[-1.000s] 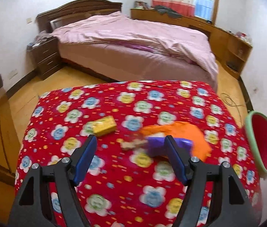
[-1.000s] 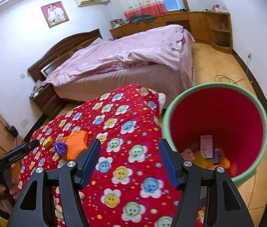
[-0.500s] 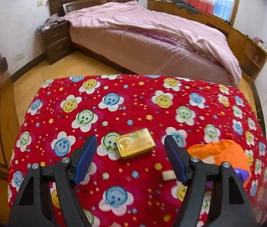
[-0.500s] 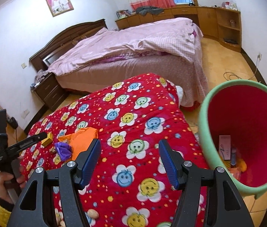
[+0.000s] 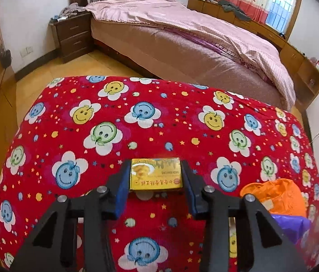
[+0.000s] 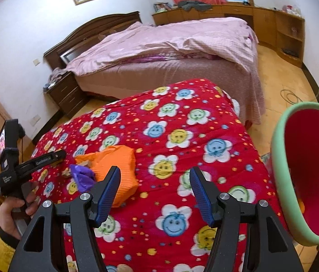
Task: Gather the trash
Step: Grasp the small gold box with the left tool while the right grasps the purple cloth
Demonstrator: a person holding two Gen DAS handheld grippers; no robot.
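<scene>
Now yellow box (image 5: 156,174) between left hand-held gripper (image 5: 156,176) pads, touching both

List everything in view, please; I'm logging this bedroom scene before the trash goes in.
yellow box: 1, yellow, on the quilt, between the left tongs' fingers
orange bag: 1, orange, on the quilt, crumpled
purple wrapper: 1, purple, touching the orange bag's left side
trash bin: 1, green outside and red inside, right of the quilt, some trash inside
quilt: 1, red with smiley flowers, under the trash
bed: 1, pink covers, behind
nightstand: 1, dark wood, beside the bed
left tongs: 1, black with blue pads, closed on the yellow box
right tongs: 1, same colours, open, empty
hand: 1, yellow sleeve, holding the left tongs
</scene>
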